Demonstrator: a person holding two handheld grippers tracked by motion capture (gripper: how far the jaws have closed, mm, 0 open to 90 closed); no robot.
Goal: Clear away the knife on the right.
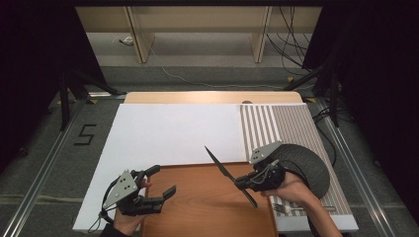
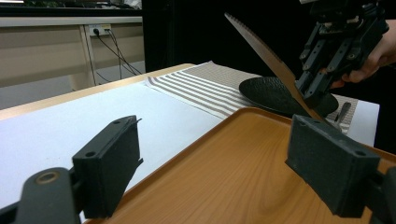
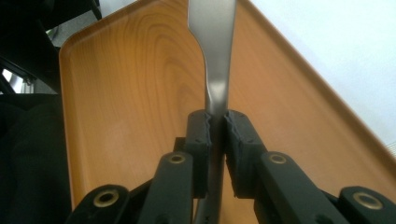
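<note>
right gripper (image 1: 253, 181) is clamped on the knife (image 1: 228, 174) mid-length, held above the wooden tray (image 1: 197, 217) near its right edge, long axis diagonal with the tip toward the tray's far edge; left gripper (image 1: 160, 183), jaws apart, hovers over the near-left corner.
</note>
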